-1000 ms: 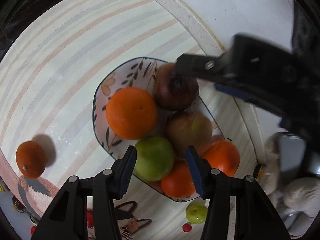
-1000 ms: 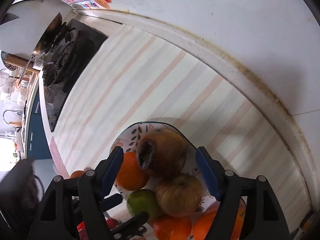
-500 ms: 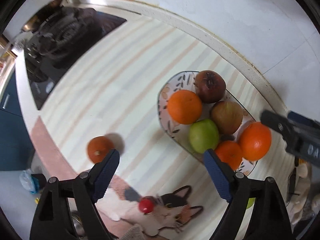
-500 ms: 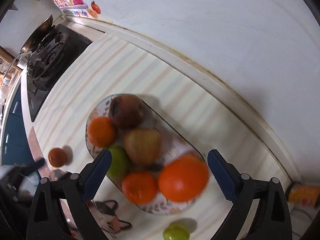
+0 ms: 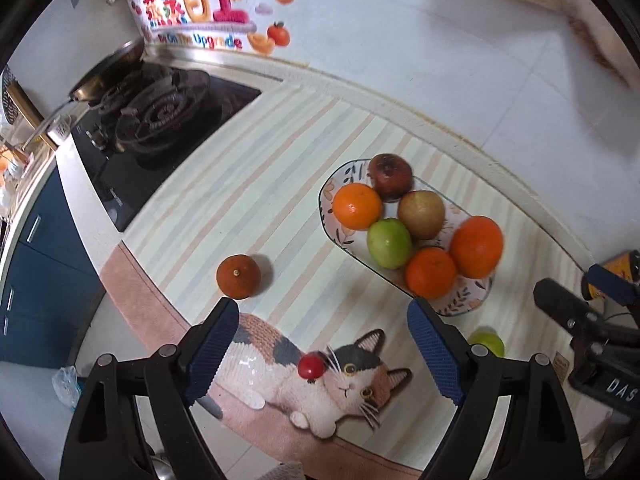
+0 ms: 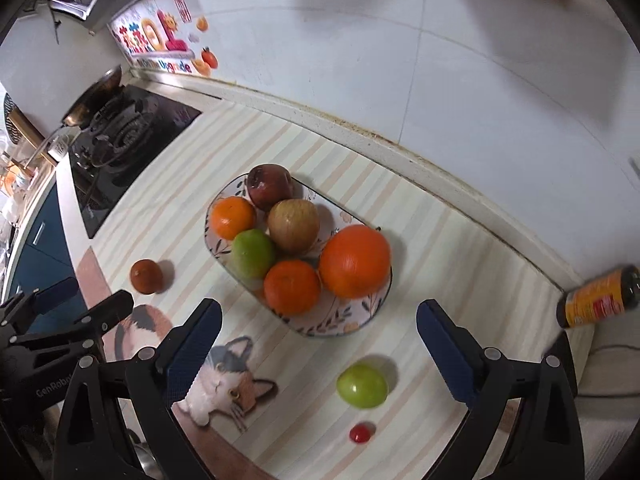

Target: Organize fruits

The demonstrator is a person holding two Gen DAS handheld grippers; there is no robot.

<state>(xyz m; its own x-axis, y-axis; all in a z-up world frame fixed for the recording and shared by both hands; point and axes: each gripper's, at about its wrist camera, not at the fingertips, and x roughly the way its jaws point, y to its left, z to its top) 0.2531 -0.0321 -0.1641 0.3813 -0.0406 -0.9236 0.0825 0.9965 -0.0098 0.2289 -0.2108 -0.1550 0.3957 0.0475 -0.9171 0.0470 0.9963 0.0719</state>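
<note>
The left gripper [image 5: 322, 338] hangs above the cat-print mat [image 5: 320, 376] with its jaws spread wide and nothing between them; the right gripper [image 6: 318, 338] is likewise spread and empty over the striped counter mat [image 6: 440, 240]. The patterned oval dish [image 6: 352, 322] holds six fruits packed touching one another: a dark red one [image 6: 269, 186] at the far end, a small orange [image 6: 233, 217], a brownish apple [image 6: 294, 225], a green apple [image 6: 253, 253], another small orange [image 6: 292, 287] and a large orange [image 6: 355, 261]; how the lower fruits sit on the dish is hidden by those in front. Outside the dish lie a dark tangerine [image 5: 238, 277] to its left, a loose green apple [image 6: 362, 385] near the right gripper, half hidden behind a finger in the left view, and a small red fruit [image 6: 361, 433], too small to identify. A bottle [image 6: 600, 297] lies on its side at the right edge, its neck cut off; the stove [image 5: 152, 120] sits far left.
</note>
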